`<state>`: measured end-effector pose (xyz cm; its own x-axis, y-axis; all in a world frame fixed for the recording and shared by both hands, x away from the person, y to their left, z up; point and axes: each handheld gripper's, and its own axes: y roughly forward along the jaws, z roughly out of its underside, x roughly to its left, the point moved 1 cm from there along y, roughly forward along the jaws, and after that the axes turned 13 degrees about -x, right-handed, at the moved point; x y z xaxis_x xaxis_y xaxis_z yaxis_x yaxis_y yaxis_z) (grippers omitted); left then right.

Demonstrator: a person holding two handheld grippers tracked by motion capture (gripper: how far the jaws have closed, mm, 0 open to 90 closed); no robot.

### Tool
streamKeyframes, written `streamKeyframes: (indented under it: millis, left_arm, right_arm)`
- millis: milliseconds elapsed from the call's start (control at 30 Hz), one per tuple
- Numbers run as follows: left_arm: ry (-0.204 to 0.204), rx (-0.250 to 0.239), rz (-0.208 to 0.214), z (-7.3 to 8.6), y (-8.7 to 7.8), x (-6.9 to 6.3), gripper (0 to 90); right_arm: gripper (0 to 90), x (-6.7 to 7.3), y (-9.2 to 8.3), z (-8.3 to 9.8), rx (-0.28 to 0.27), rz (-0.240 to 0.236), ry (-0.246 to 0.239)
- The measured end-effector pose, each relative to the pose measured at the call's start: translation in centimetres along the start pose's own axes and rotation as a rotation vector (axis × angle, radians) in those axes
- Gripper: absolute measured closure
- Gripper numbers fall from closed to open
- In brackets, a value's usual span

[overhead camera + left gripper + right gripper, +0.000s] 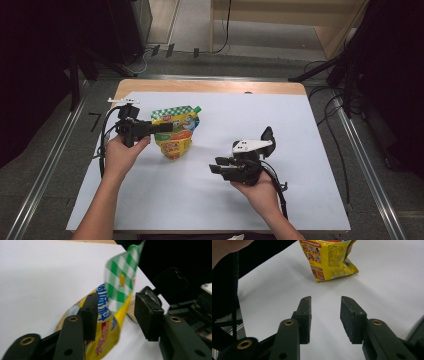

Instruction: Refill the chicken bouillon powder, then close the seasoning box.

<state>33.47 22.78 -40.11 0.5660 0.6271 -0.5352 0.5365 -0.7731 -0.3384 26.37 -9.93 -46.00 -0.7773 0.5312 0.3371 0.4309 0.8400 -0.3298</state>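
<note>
Left gripper point(165, 127): held level in the person's left hand point(122, 152) at the left side of the table, jaws pointing toward the pouch.
Left jaws: spread apart; in the left gripper view the pouch's green-checked top edge stands in the gap. The left pad looks to lie against the pouch's face, though blur leaves contact uncertain; the right pad stands clear of it. No pinch.
Pouch point(175, 132): a yellow snack pouch with a green-and-white checked top and a green cap point(132, 247) at one corner. It rests on the white sheet point(250, 115) covering the table, left of centre, its lower end down on the sheet in the right gripper view point(329, 257).
Right gripper point(216, 168): held in the person's right hand point(257, 192), right of centre and nearer the person, well apart from the pouch, jaws pointing left.
Right jaws: partly spread, nothing between them; bare white sheet shows through the gap, with the pouch farther off ahead.
Table point(210, 86): a wooden edge shows beyond the sheet at the far side.
</note>
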Motion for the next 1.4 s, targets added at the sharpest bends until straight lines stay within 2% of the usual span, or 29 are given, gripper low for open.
streamKeyframes:
  millis: [67, 267, 367, 533, 700, 833, 1133, 1267, 1400]
  left_arm:
    - [0.0, 0.003, 0.009, 0.1, 0.0, -0.1, 51.5]
    - [0.004, 0.003, -0.012, 0.1, -0.2, -0.1, 47.6]
    - [0.028, 0.0, -0.006, 0.2, -0.6, -0.4, 45.0]
    - [0.052, 0.019, -0.022, 0.6, -1.2, -0.6, 43.2]
    - [0.049, 0.0, -0.03, 1.0, -1.7, -0.4, 40.2]
    - [0.042, 0.012, -0.027, 1.1, -1.9, -0.1, 39.1]
    - [0.056, 0.018, -0.048, 1.5, -2.9, 0.1, 37.7]
    - [0.03, 0.008, -0.051, 1.6, -3.4, 0.5, 37.6]
    - [0.037, -0.002, -0.092, 1.8, -3.5, 0.6, 37.0]
  right_arm:
    - [61.8, -0.2, -0.1, -0.1, 0.002, 0.002, 0.006]
    - [65.9, -0.3, -0.2, -0.2, 0.021, -0.011, 0.01]
    - [70.1, -0.3, -0.2, -0.2, 0.031, -0.016, 0.004]
    - [75.6, -0.4, -0.5, -0.6, 0.038, -0.021, 0.012]
    - [85.2, -0.7, -1.1, -1.1, 0.048, -0.022, 0.029]
    - [90.0, -1.1, -1.5, -1.4, 0.055, -0.016, 0.032]
    - [90.0, -1.4, -2.9, -3.0, 0.063, 0.005, 0.037]
    - [90.0, -1.7, -3.9, -3.7, 0.063, 0.027, 0.014]
    - [90.0, -2.3, -5.1, -4.3, 0.04, 0.045, 0.009]
